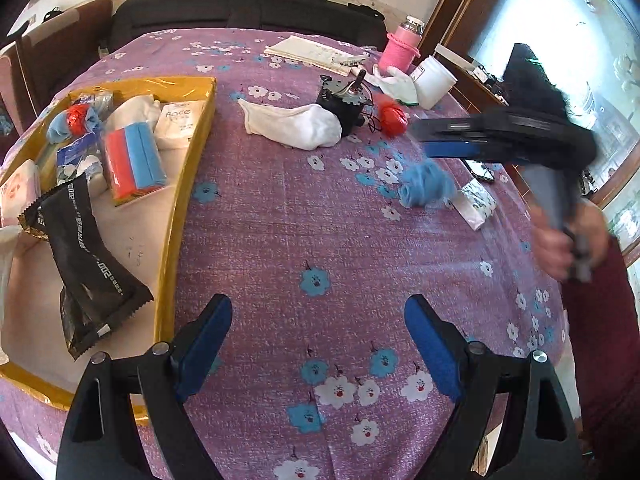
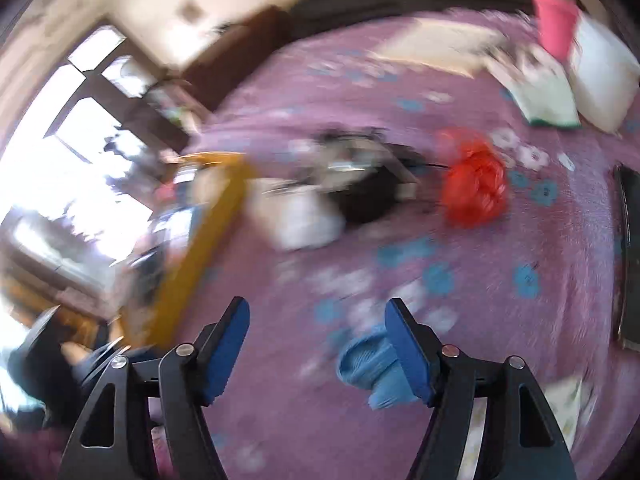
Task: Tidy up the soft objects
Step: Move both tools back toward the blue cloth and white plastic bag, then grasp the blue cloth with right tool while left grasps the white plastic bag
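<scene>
Nearest us, our left gripper [image 1: 318,344] hangs with blue pads spread wide, nothing between them, above the purple flowered tablecloth [image 1: 304,232] just right of the yellow-rimmed cardboard tray [image 1: 188,184]

Our right gripper [image 2: 316,344] is also spread, nothing clamped; the crumpled light-blue soft cloth [image 2: 368,364] lies on the tablecloth against the inner face of the right finger, not centred

Step in hand looks like picking that blue cloth. To do it well we'd shift right so the bundle sits mid-gap, drop the pads to the fabric, close on the bulk rather than a loose fold, and avoid pinching the tablecloth

Farther out: white sock-like cloth [image 1: 296,124] lying against a small black motor-like gadget [image 1: 344,104], then a red crinkled ball [image 1: 394,118]; both soft items are outside the tray and probably next. Beyond, a pink knitted bottle sleeve [image 1: 400,50]

Views: the left one is sharp and shows tray contents, a black foil pouch [image 1: 86,264] and a red-and-blue sponge block [image 1: 134,164], plus the right gripper from the side, above the blue cloth. The right one is motion-blurred; tray contents are unreadable, but only it shows the cloth's offset in the gap
</scene>
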A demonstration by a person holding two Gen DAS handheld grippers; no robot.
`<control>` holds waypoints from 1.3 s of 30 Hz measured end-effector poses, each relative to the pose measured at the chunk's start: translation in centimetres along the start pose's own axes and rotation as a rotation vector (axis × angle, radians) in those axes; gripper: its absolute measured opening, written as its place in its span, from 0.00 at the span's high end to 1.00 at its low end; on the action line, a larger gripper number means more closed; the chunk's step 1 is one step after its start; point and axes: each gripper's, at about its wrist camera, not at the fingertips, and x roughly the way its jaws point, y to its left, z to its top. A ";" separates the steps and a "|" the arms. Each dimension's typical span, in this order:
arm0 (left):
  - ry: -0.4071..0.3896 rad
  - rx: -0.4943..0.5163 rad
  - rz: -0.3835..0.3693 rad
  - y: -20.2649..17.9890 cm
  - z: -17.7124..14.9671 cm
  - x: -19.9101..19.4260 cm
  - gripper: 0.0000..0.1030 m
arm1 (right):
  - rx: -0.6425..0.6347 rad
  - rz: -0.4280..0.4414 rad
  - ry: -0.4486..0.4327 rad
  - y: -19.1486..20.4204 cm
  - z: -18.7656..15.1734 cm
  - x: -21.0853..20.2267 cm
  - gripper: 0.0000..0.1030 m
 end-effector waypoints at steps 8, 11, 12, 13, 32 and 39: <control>0.027 -0.006 -0.037 -0.6 -0.5 0.8 0.15 | 0.166 -0.176 -0.159 -2.9 -3.4 -5.5 0.10; 0.020 -0.003 -0.027 -0.7 -0.1 0.7 0.15 | 0.165 -0.233 -0.161 -3.2 -4.6 -5.6 0.10; 0.015 0.003 -0.020 -0.8 0.3 0.8 0.15 | 0.154 -0.261 -0.164 -2.9 -5.2 -5.6 0.10; 0.009 0.009 -0.008 -0.8 0.8 1.0 0.15 | 0.141 -0.273 -0.163 -2.9 -5.8 -5.4 0.10; 0.053 0.258 0.294 -0.9 15.5 14.9 0.09 | 0.042 -0.289 -0.184 -1.5 -7.6 1.4 0.10; 0.059 0.264 0.308 -1.6 16.3 16.9 0.00 | 0.035 -0.292 -0.185 -1.2 -7.6 1.6 0.09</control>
